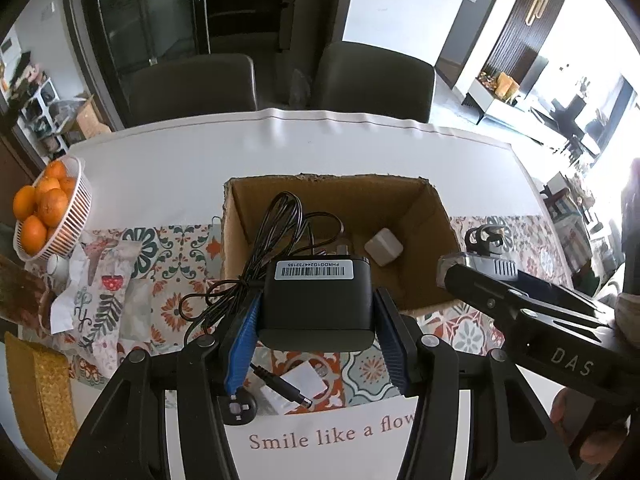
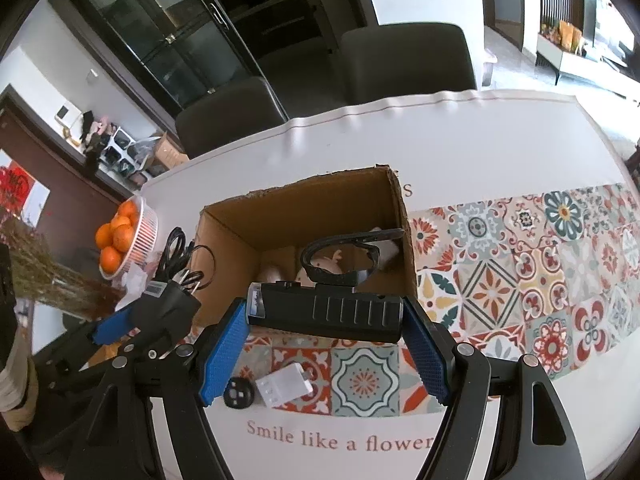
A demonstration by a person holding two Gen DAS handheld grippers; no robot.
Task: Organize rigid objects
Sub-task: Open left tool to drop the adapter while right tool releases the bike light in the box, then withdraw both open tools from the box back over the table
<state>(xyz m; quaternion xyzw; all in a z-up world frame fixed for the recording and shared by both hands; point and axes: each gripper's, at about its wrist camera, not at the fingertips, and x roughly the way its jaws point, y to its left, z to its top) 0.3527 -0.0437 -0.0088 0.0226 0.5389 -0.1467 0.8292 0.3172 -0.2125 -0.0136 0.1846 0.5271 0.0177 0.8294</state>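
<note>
The left gripper (image 1: 318, 312) pointed forward and slightly down, its two blue-padded fingers (image 1: 244, 340) drawn in against the sides of a black power adapter (image 1: 318, 300), which they held clear of the surface. The right gripper (image 2: 326, 320) sat just beside it on the right, angled inward, its blue pads (image 2: 222, 354) pressed on the two ends of a black bike light (image 2: 326, 312) lying crosswise between them. In the left wrist view the right gripper's black body (image 1: 532, 320) crossed the right side, with the person's right hand (image 1: 576, 412) gripping its rear.
</note>
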